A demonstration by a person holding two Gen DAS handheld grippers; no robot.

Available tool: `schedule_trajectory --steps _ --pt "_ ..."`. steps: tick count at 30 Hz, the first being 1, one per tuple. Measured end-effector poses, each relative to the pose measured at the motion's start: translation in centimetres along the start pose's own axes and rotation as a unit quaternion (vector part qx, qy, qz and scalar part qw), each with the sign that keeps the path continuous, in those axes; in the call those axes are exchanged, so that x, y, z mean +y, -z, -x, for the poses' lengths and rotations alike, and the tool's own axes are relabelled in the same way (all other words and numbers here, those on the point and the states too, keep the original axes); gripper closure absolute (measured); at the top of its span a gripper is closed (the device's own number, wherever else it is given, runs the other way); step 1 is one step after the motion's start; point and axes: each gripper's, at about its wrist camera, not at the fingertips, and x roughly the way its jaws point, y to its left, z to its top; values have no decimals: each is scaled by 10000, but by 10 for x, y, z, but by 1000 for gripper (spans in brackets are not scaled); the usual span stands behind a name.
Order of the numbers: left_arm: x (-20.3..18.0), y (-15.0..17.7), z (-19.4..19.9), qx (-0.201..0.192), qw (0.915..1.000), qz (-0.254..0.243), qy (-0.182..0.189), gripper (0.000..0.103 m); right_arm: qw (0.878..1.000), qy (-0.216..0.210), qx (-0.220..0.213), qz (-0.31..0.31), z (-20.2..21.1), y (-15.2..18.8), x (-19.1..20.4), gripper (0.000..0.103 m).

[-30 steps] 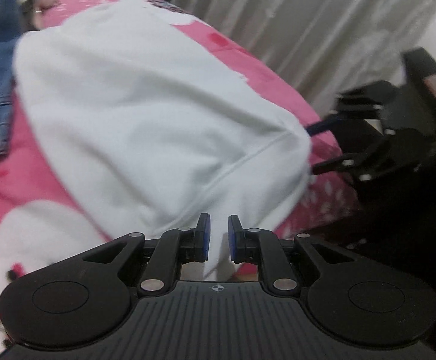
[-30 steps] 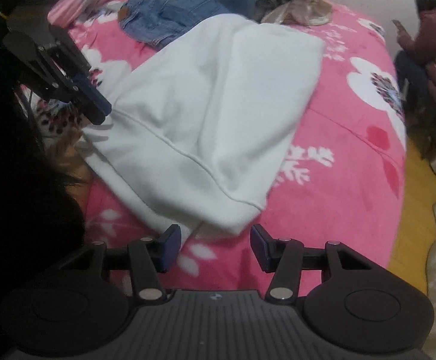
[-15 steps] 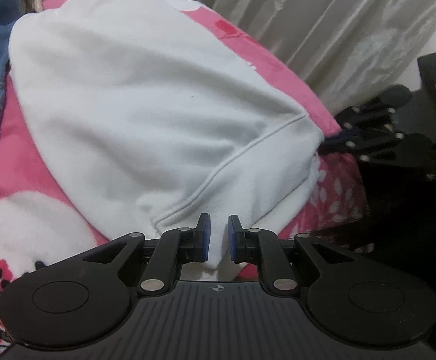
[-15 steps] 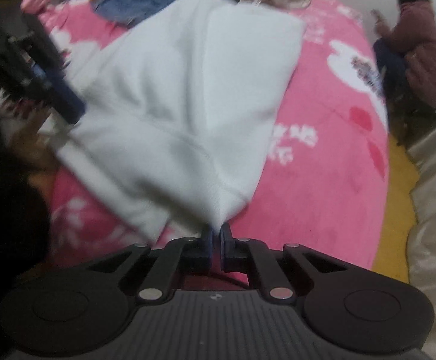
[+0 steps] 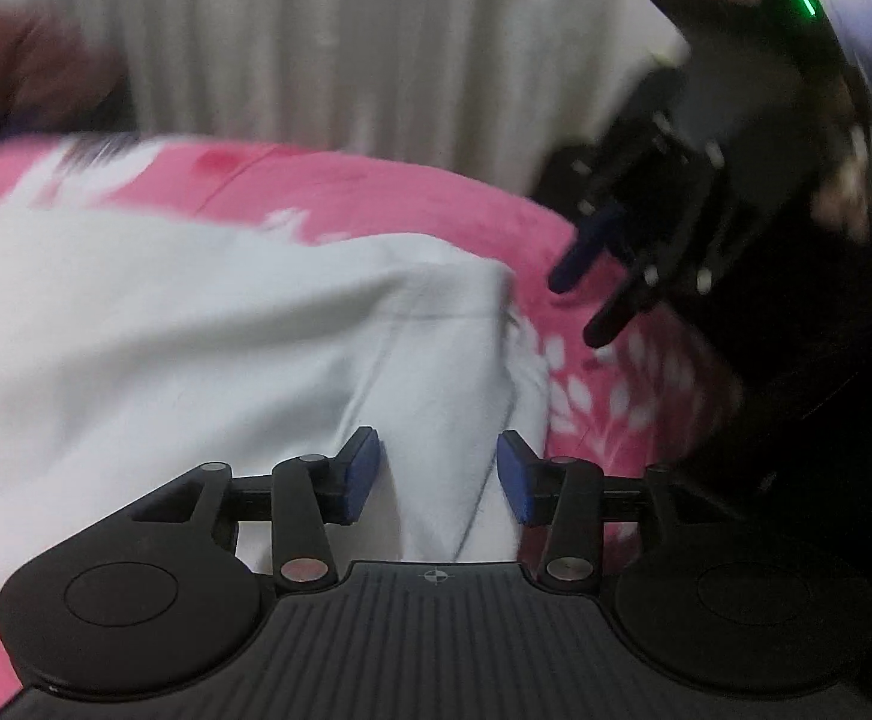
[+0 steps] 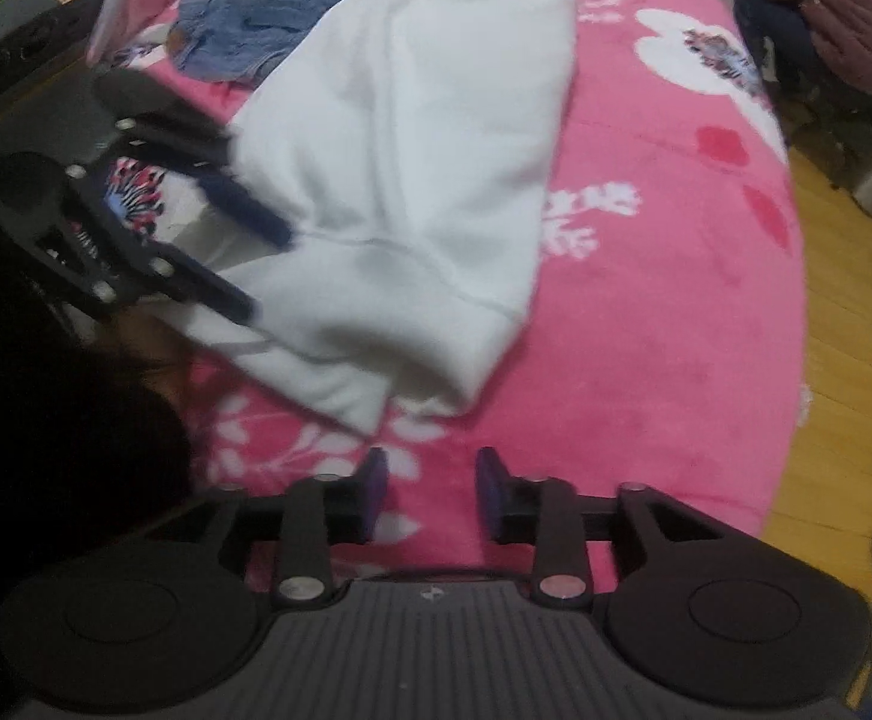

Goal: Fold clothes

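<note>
Two tools are opening: the left tool (image 5: 439, 474) straddles the white sweatshirt (image 5: 196, 336) hem ungripped; the right tool (image 6: 430, 495) is empty, sweatshirt just ahead.

Pink floral bed (image 6: 664, 312); white garment (image 6: 412, 180); jeans (image 6: 250, 30)

place: home bedroom | evidence: pink floral bedspread (image 6: 646, 312); curtain (image 5: 316, 42); wooden floor (image 6: 838, 324)

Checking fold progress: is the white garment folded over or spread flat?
Folded over. In the right wrist view the white garment lies doubled on the pink bedspread, its layered hem stacked at the near edge.
</note>
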Motion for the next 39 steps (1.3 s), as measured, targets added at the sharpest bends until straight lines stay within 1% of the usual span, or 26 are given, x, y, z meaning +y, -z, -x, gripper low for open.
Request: schedule_trajectory --steps 1,2,3,5,6,7,8,9,10,11,12,13,14,15,17,19,23,26,29,30,31,32,35,36,38,39 --pt "-4 -1 -4 41 9997 -226 -93 58 10000 -61 -12 -37 -1 2 2 64" --pt "-6 -3 -7 36 9991 -349 -245 63 9999 -78 -34 -72 -2 4 3 64" --pt "-7 -3 -9 5 9986 -370 -387 79 9999 -82 -60 -106 -2 5 3 63" --pt "-7 -4 -7 -69 9983 -287 -495 91 9997 -52 -142 -192 0 8 3 63" --pt "-5 -5 -4 -114 9989 -128 -446 93 9995 -6 -209 -249 2 8 1 62" --pt "4 -6 1 -170 9991 272 -260 93 9992 23 -258 -304 5 8 1 62" --pt "17 -8 5 -235 9961 852 2 93 9989 86 -323 -338 6 8 1 62" --pt "33 -9 9 -316 9886 1452 259 94 9984 160 -392 -366 8 8 1 60" --pt "49 -8 13 -402 9773 2018 514 94 9982 223 -449 -343 8 7 2 58" --pt "64 -6 16 -473 9639 2509 748 94 9978 293 -528 -262 9 5 5 52" --pt "75 -6 17 -498 9529 2851 908 94 9973 365 -615 -168 9 4 8 48" --pt "84 -7 18 -506 9424 3139 1041 94 9965 437 -702 -73 10 2 12 48" --pt "89 -8 17 -485 9346 3334 1137 94 9958 502 -771 30 10 0 16 47" --pt "92 -11 16 -441 9305 3443 1170 94 9948 564 -835 137 10 -2 20 43" --pt "92 -17 16 -327 9291 3485 1190 94 9923 674 -987 313 12 -7 28 38" --pt "93 -20 17 -279 9234 3576 1363 93 9902 750 -1095 438 13 -12 33 36" --pt "90 -22 20 -325 9155 3669 1619 94 9866 1198 -919 620 0 -19 34 35" --pt "88 -20 18 -363 9144 3684 1639 94 9873 1154 -844 694 -12 -22 33 38" --pt "87 -13 18 -289 9126 3731 1649 94 9806 1501 -982 792 -16 -21 38 55" --pt "86 -11 19 -268 9131 3725 1639 94 9775 1640 -1057 803 -16 -20 40 78" --pt "85 -9 19 -247 9134 3716 1644 94 9749 1744 -1128 807 -13 -18 41 89" --pt "85 -7 20 -217 9132 3713 1663 94 9744 1750 -1139 833 -10 -17 41 95" --pt "80 -6 25 -21 9189 3566 1688 94 9776 1561 -993 1003 -2 -13 43 96" --pt "75 -6 25 96 9262 3413 1597 94 9796 1443 -897 1077 0 -11 44 96" --pt "61 -6 20 462 9481 2897 1223 94 9834 1177 -690 1197 3 -6 45 97" --pt "54 -4 15 655 9545 2693 1099 94 9853 1027 -567 1245 3 -3 46 97"
